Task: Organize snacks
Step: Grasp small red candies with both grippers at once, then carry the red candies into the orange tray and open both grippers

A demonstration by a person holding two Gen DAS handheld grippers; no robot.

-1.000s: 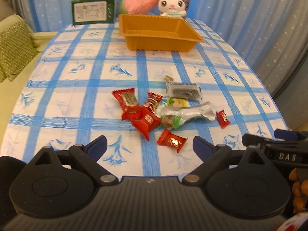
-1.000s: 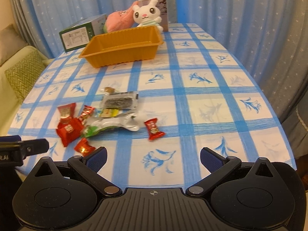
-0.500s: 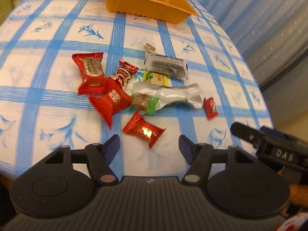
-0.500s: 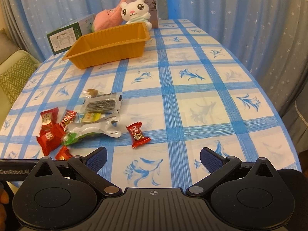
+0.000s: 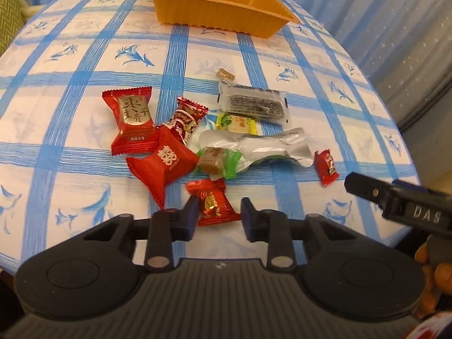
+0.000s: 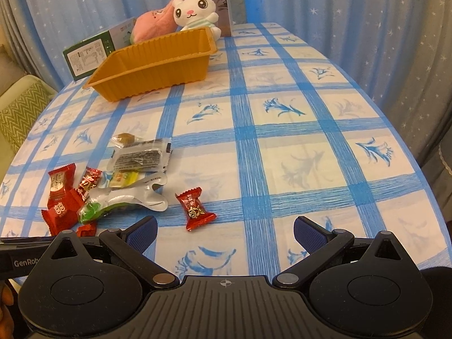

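Observation:
Several wrapped snacks lie in a loose pile on the blue-checked tablecloth. My left gripper (image 5: 217, 217) has its fingers closing around a small red candy (image 5: 214, 202) at the pile's near edge, with a gap still showing on the right side. My right gripper (image 6: 225, 235) is wide open and empty, just behind a lone red candy (image 6: 195, 209). A silver pouch (image 5: 254, 149), a dark snack bar (image 5: 254, 104) and a big red packet (image 5: 132, 118) lie in the pile. An orange tray (image 6: 158, 62) stands far back, empty as far as I can see.
A green box (image 6: 87, 56), a pink plush (image 6: 154, 25) and a white rabbit toy (image 6: 195, 11) stand behind the tray. The table's near edge is just under both grippers. Blue curtains hang behind. A green cushion (image 6: 19, 110) is at the left.
My left gripper moved forward and down to the nearest red candy and narrowed its fingers around it. My right gripper drifted closer to the lone red candy, still open.

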